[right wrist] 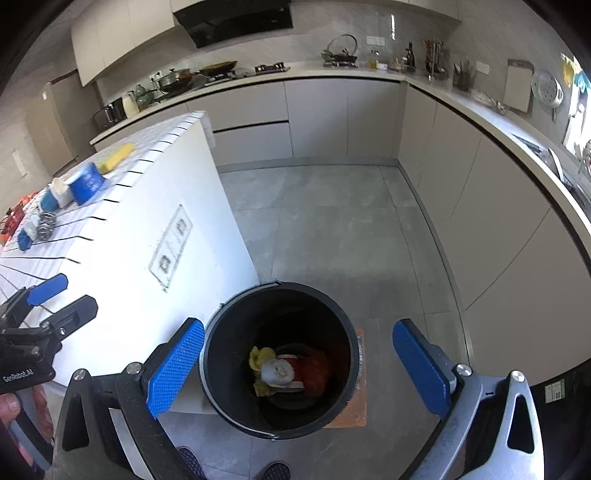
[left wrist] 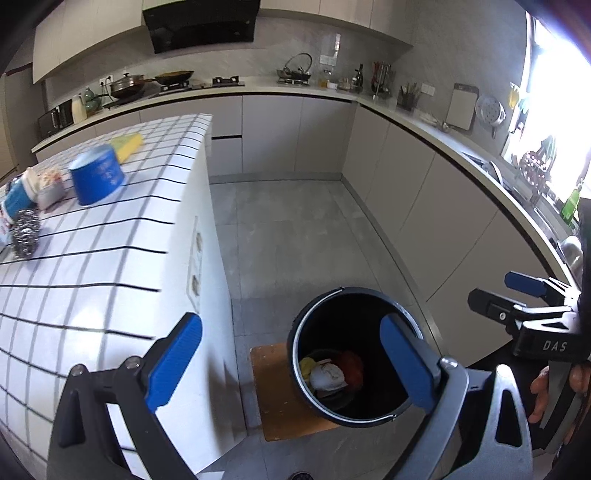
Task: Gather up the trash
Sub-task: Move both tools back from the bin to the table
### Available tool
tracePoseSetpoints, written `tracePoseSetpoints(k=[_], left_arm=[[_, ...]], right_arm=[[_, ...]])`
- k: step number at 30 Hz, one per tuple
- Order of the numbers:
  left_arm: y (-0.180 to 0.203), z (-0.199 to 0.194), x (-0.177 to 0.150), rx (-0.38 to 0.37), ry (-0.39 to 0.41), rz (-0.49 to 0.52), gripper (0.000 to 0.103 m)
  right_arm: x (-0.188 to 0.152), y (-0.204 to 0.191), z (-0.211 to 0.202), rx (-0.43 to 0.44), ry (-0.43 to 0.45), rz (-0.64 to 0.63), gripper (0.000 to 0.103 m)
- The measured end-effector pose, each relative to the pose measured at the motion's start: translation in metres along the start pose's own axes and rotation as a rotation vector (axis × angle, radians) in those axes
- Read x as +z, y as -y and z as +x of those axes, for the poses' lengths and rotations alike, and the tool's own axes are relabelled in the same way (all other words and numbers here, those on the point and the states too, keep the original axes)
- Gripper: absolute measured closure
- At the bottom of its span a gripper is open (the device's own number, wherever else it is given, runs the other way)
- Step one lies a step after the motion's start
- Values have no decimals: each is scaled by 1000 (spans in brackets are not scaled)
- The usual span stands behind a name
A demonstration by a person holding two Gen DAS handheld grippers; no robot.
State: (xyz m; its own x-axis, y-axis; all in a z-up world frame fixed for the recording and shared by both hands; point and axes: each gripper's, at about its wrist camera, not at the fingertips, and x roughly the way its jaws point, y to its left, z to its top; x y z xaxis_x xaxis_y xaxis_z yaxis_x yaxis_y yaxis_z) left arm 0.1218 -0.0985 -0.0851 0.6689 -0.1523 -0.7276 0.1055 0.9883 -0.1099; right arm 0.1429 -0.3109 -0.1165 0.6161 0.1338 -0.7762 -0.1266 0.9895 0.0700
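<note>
Right wrist view: both grippers, right (right wrist: 297, 363) and left (left wrist: 290, 363), hang released and empty over the bin (right wrist: 280, 360), likely placed beside the counter's (right wrist: 122, 236) edge to catch trash.

Bin (right wrist: 280, 360) on a board (right wrist: 356, 402) on the floor, right of the counter (right wrist: 147, 229).

Place: a home kitchen.
Cooking: pans (left wrist: 127, 84) on a stove, a black hood (left wrist: 201, 24) above.
Walls: long grey cupboards (left wrist: 295, 133).
Washing: a sink (left wrist: 491, 168) by the window.
</note>
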Motion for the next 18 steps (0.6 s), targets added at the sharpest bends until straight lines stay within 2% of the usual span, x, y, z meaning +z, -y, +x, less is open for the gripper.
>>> tracePoseSetpoints(k=[7, 18], left_arm=[[-43, -37, -2, 35, 47, -40, 5], [-157, -97, -22, 168, 116, -167, 4]], right_arm=[[7, -49, -26, 20, 41, -50, 0], [21, -172, -45, 90, 91, -169, 0]])
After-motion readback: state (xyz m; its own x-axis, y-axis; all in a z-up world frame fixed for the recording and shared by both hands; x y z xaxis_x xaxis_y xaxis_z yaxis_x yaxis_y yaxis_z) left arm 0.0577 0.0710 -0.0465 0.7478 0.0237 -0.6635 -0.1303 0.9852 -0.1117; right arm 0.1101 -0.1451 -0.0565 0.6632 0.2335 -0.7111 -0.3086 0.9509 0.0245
